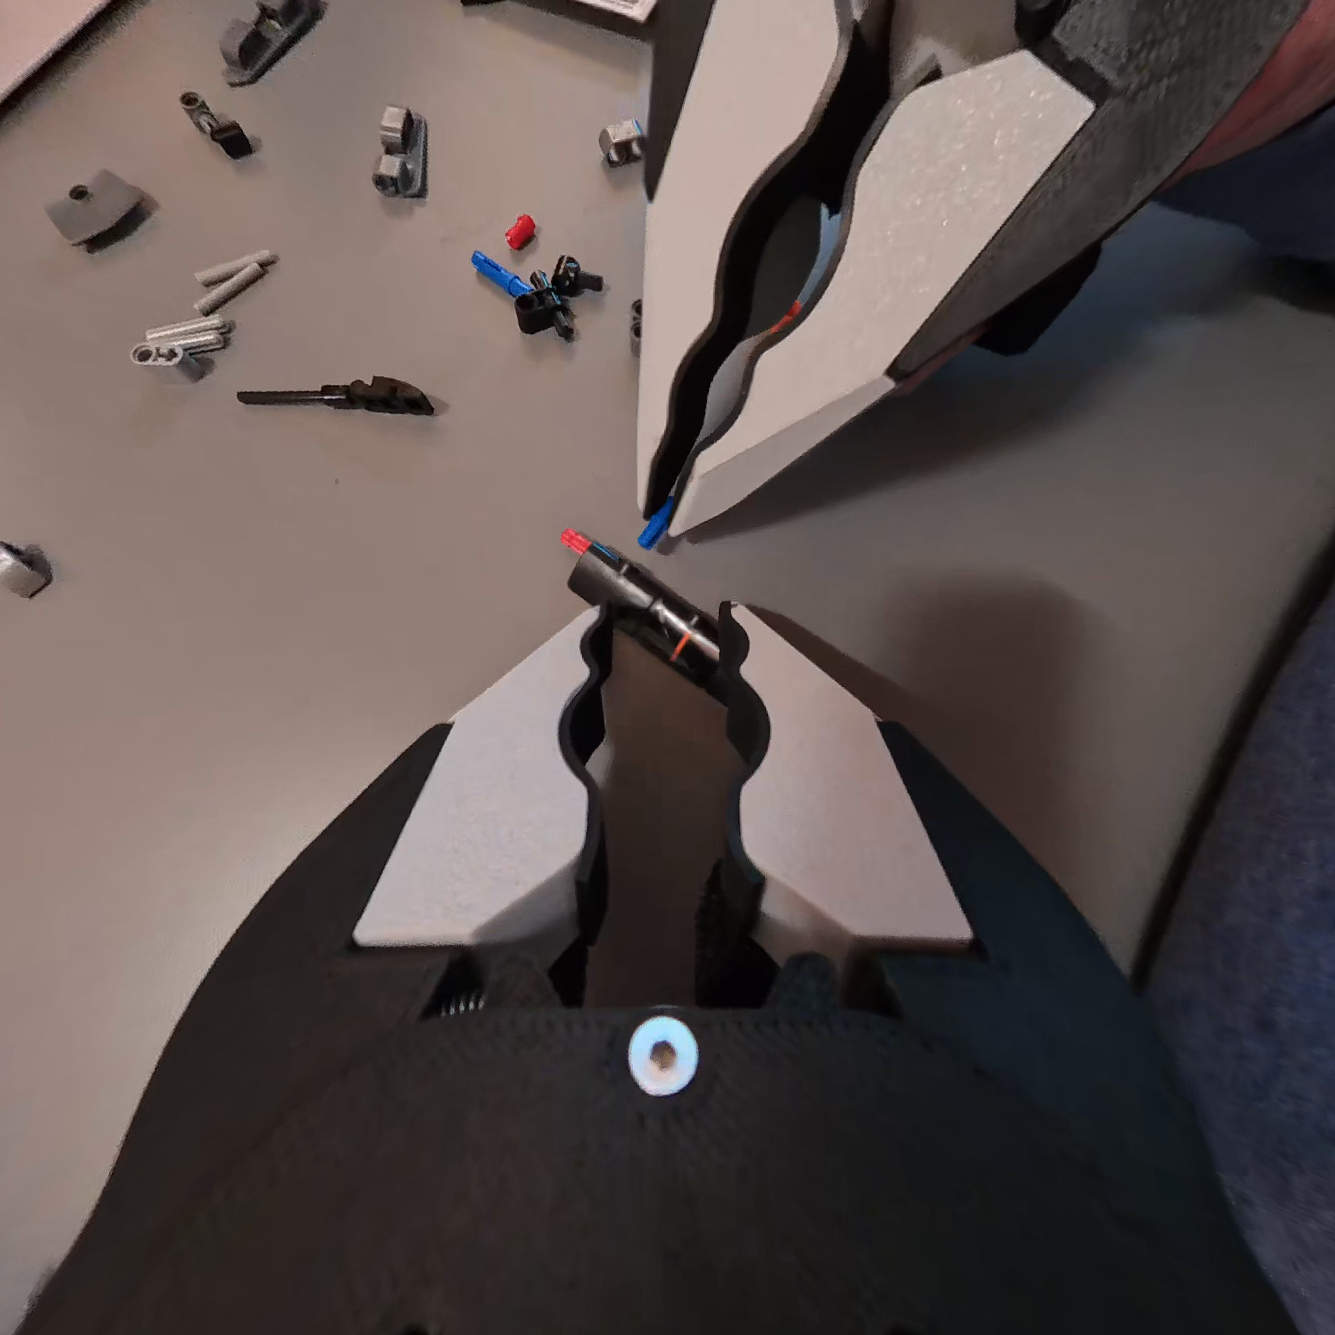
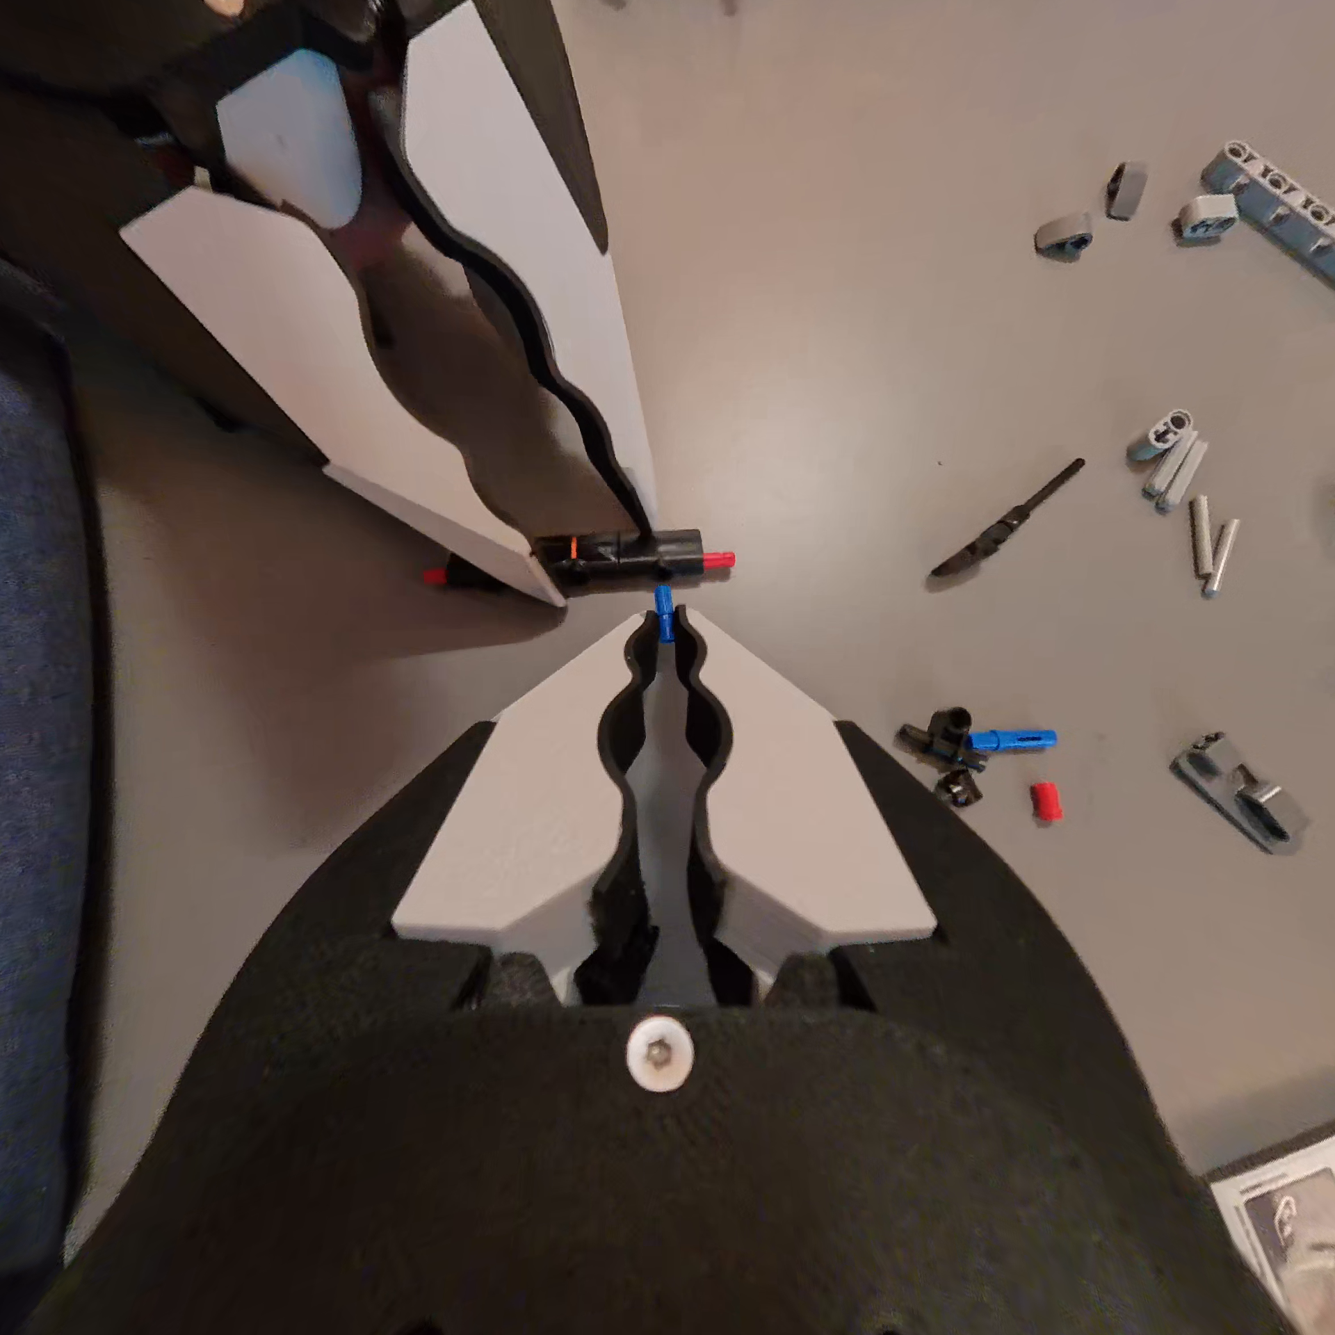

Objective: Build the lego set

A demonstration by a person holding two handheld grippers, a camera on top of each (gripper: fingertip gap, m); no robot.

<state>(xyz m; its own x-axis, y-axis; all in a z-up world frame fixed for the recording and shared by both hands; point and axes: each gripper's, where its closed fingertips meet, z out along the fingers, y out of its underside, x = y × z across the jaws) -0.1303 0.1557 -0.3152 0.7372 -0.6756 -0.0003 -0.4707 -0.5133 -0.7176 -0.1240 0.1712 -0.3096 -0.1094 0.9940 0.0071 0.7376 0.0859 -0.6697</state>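
My left gripper (image 1: 664, 614) is shut on a black lego assembly (image 1: 628, 589) with a red axle end (image 1: 574, 540) sticking out, held just above the grey table (image 1: 325, 578). My right gripper (image 2: 664, 618) is shut on a small blue pin (image 2: 663, 612). The pin's tip points at the side of the assembly (image 2: 628, 556), a small gap apart. In the left wrist view the right gripper (image 1: 668, 516) comes in from the upper right with the pin (image 1: 656, 529). In the right wrist view the left gripper (image 2: 599, 567) comes in from the upper left.
Loose parts lie on the table: a black blade piece (image 1: 339, 397), grey pins (image 1: 231, 278), a long blue pin with black connectors (image 2: 968, 744), a red bush (image 2: 1045, 802), a grey beam (image 2: 1279, 209). A booklet (image 2: 1279, 1228) lies at one corner. The table edge (image 1: 1228, 795) runs close by. Only a small space, under 4 cm, lies between the two pairs of fingers.
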